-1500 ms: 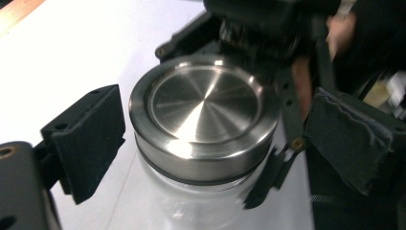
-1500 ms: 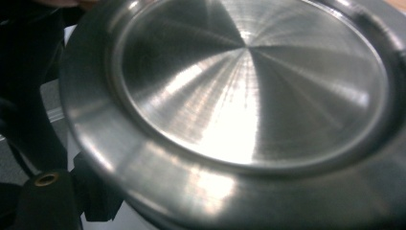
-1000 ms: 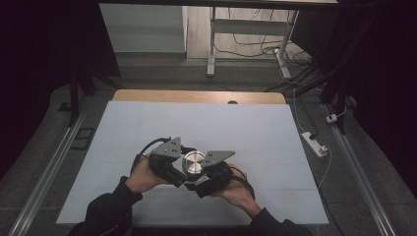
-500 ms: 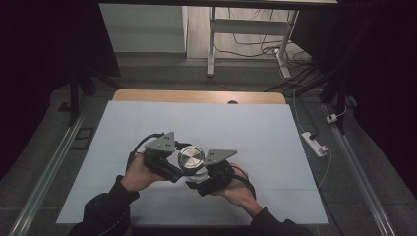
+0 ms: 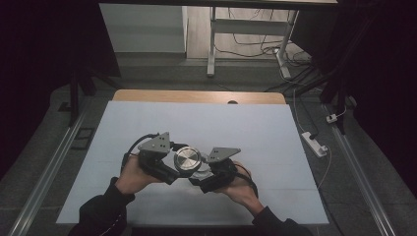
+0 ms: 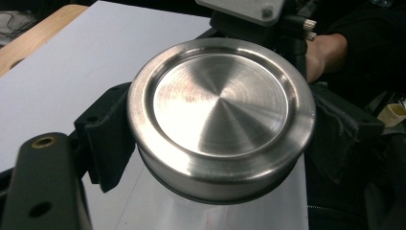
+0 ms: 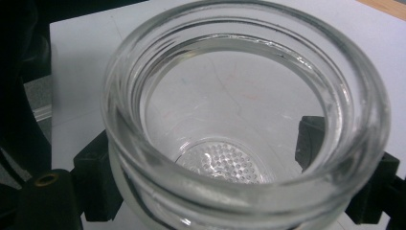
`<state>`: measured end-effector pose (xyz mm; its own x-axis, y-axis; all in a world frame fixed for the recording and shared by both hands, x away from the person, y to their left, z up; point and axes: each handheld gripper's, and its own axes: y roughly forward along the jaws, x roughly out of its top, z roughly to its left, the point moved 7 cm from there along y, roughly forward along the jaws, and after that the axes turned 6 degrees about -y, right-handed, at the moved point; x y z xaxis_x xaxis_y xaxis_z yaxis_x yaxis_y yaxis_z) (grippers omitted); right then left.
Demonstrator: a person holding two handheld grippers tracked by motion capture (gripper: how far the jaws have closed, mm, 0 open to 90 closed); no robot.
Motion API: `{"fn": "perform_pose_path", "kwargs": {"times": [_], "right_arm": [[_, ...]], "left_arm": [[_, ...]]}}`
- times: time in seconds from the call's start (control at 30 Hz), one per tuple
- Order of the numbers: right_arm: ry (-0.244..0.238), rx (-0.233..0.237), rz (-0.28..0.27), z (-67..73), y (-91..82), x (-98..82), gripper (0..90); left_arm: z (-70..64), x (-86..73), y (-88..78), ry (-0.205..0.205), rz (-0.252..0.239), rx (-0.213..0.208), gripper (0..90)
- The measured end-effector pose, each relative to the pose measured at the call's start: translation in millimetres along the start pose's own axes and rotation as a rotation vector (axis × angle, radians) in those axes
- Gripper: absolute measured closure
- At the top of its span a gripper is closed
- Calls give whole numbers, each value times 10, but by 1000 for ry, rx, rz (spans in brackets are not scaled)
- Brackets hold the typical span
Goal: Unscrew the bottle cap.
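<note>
A round brushed-steel lid [image 6: 220, 112] sits level between the black jaws of my left gripper [image 6: 220, 143], which is shut on its rim. In the high view the lid [image 5: 188, 160] hangs over the near middle of the white table [image 5: 246, 128]. My right gripper [image 7: 234, 182] is shut on a clear glass jar [image 7: 239, 120], its mouth open and nothing inside it. The jar [image 5: 200, 173] lies just right of and below the lid, mostly hidden by it. Both grippers, left [image 5: 181, 164] and right [image 5: 202, 177], are held by hands close together.
A wooden strip [image 5: 196, 96] shows along the table's far edge. A white power strip [image 5: 314, 143] lies on the floor to the right. Metal rails [image 5: 49, 167] run along both sides of the table, and a desk frame [image 5: 211, 44] with cables stands beyond.
The left gripper has shifted a little left with the lid, and the two grippers now stand slightly farther apart. The right hand has barely moved.
</note>
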<state>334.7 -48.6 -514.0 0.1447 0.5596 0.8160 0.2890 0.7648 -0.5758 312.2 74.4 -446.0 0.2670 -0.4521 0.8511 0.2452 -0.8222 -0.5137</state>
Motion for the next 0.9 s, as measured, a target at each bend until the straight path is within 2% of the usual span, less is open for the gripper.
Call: {"fn": "perform_pose_path", "kwargs": {"times": [0.4, 0.9], "right_arm": [[19, -22, -13, -92, -47, -14, 149], [23, -55, -19, -187, -98, -21, 149]], "left_arm": [[-27, -47, -124, -27, -20, -12, 192], [-226, -221, 28, -16, 12, -45, 192]]}}
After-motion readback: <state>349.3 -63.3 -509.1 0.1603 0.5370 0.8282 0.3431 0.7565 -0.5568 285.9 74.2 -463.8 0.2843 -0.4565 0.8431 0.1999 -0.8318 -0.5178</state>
